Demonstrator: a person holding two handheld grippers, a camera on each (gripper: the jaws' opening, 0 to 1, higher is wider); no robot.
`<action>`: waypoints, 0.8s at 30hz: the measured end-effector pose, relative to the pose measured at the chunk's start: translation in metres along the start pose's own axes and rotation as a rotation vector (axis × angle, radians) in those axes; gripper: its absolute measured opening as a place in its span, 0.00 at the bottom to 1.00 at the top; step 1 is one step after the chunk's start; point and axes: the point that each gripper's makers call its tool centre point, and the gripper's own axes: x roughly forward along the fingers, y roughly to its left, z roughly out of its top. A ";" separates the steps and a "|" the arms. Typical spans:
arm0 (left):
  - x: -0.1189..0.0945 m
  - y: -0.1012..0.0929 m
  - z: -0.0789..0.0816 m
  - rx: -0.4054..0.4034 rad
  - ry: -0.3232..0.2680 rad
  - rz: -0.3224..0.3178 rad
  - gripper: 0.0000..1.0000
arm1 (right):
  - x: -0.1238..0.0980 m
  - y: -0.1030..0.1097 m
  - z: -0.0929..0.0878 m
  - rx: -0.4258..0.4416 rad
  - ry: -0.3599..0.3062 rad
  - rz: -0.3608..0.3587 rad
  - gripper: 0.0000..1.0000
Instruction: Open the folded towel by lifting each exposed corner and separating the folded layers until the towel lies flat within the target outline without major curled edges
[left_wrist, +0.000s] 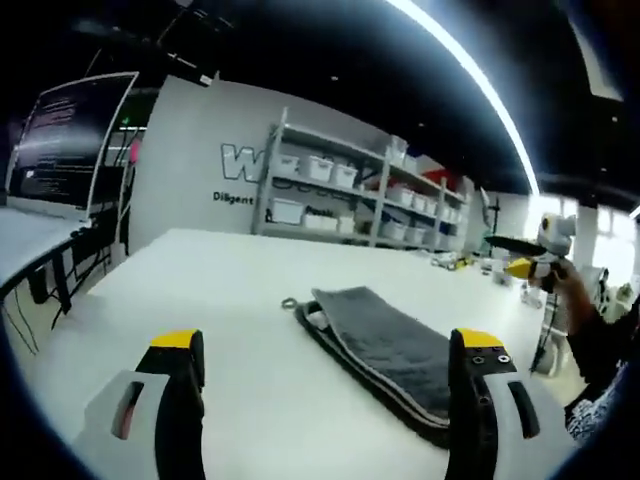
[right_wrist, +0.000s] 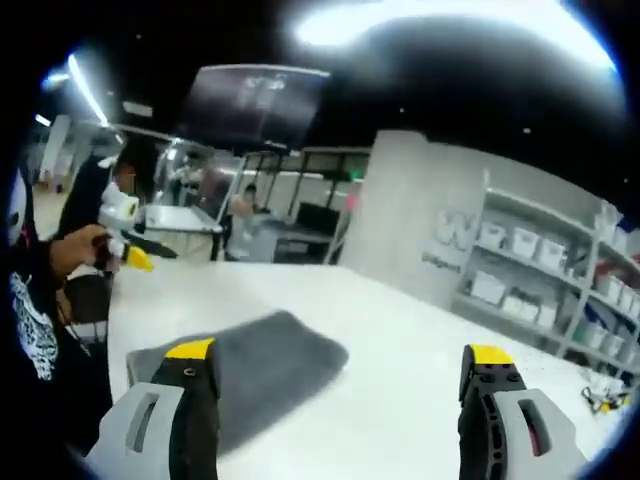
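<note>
Towel (left_wrist: 385, 350) lies folded on the white table (left_wrist: 200, 290), stacked layers exposed at the loop end. Left gripper (left_wrist: 325, 375) & right gripper (right_wrist: 340, 385) are held wide, empty, above it. Top layer's corner alone, prob. near the loop, is best pinched.

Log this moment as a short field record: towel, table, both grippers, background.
towel: dark grey folded towel lying on the table, layered edges visible along its near side, small loop at one corner; not yet opened
table: white tabletop
left gripper: left gripper, jaws apart, holding nothing, above the table short of the towel
right gripper: right gripper, jaws apart, holding nothing, the towel beyond its left jaw
background: grey metal shelving with white bins against a wall
</note>
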 end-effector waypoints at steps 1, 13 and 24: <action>0.000 -0.002 0.000 0.004 0.002 -0.003 1.00 | 0.001 0.001 0.007 -0.020 -0.004 0.009 1.00; 0.009 -0.014 0.005 0.125 0.052 -0.106 1.00 | 0.003 0.010 0.034 -0.139 -0.015 -0.004 1.00; 0.055 -0.038 0.024 0.159 0.179 -0.435 1.00 | -0.015 0.067 0.022 -0.370 -0.037 -0.083 1.00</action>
